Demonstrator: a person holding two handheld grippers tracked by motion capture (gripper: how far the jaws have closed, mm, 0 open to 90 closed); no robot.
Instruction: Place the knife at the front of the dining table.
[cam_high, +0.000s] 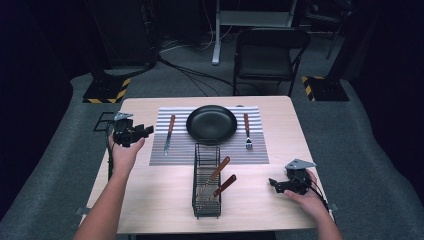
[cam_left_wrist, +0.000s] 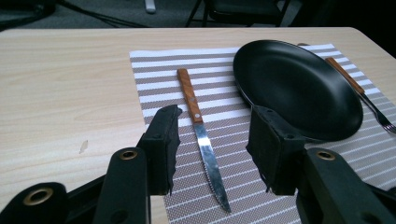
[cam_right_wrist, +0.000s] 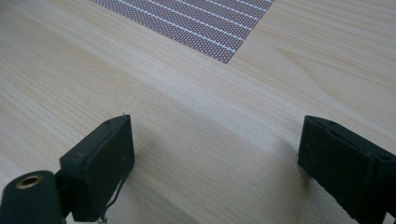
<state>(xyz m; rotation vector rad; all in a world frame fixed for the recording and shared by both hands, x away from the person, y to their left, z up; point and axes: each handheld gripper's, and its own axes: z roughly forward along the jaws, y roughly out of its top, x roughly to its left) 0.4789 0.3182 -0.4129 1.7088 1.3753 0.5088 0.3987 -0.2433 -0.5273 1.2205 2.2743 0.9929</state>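
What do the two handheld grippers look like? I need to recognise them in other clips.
Both the left gripper and the right gripper are black, with two blocky jaws, brass-coloured pivot eyelets and a grey three-cornered plate on top. A black cable trails from the right one. The forearms are bare, sleeveless.

You look down from above the table (cam_high: 150, 200); both gripper views sit low and close, sharing its striped mat (cam_left_wrist: 154, 93).

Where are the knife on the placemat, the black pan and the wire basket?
knife (cam_left_wrist: 204, 140), left gripper view, on the steel blade, just below the wooden handle.
black pan (cam_high: 211, 123), high view, on the bare middle of its inside.
wire basket (cam_high: 198, 159), high view, on its left wall.
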